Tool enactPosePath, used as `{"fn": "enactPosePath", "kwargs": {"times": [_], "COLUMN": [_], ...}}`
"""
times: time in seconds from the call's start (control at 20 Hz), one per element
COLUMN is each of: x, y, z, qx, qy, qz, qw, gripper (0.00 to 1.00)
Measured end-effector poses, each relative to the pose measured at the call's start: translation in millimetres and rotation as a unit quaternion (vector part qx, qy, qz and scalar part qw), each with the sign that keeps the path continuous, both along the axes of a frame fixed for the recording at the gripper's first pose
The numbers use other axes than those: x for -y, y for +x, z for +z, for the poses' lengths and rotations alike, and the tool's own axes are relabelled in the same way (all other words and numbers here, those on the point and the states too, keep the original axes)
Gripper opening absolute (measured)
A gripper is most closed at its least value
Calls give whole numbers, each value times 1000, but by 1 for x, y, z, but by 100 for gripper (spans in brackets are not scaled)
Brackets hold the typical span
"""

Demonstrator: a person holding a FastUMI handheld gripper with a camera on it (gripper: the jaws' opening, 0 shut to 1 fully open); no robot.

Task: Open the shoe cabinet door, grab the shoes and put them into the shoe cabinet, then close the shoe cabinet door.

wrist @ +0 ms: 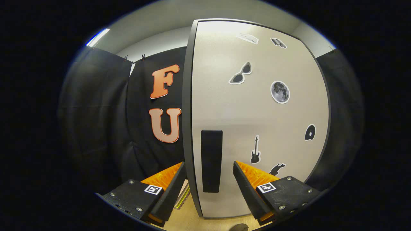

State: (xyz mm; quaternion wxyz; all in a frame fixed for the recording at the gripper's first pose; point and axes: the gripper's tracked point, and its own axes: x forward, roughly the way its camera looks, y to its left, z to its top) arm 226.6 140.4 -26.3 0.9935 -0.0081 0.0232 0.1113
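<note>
The shoe cabinet door (257, 112) stands straight ahead, a pale panel with a dark frame and several stickers on it. A long black handle (211, 160) runs upright near the door's left edge. My gripper (209, 173) is open, with the handle and the door's left edge standing between the two fingers. The left finger (173, 186) lies past the door's edge and the right finger (249, 189) is in front of the panel. Neither finger presses on the handle.
Black cloth hangs to the left of the cabinet and behind it. A light wooden floor (192, 221) runs under the door. A flat light-coloured thing (183, 197) lies on the floor just left of the door's bottom edge. A dark rounded object (239, 227) peeks in below the fingers.
</note>
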Motion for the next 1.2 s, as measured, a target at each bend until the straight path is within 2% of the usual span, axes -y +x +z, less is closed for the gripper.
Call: {"fn": "enactPosePath", "kwargs": {"times": [0.1, 0.2, 0.25, 0.3, 0.4, 0.85, 1.2], "x": [-3, -6, -5, -1, 0, 6, 37], "y": [9, 15, 18, 21, 21, 2, -54], "z": [0, 1, -1, -1, -1, -1, -1], "qx": [0, 2, -1, -1, -7, -16, -19], "qy": [-2, 3, 2, 0, 15, 30, 39], "qz": [-1, -2, -8, -18, -13, -11, -24], "qw": [1000, 1000, 1000, 1000, 1000, 999, 999], "gripper": [87, 75, 62, 55, 38, 30, 28]}}
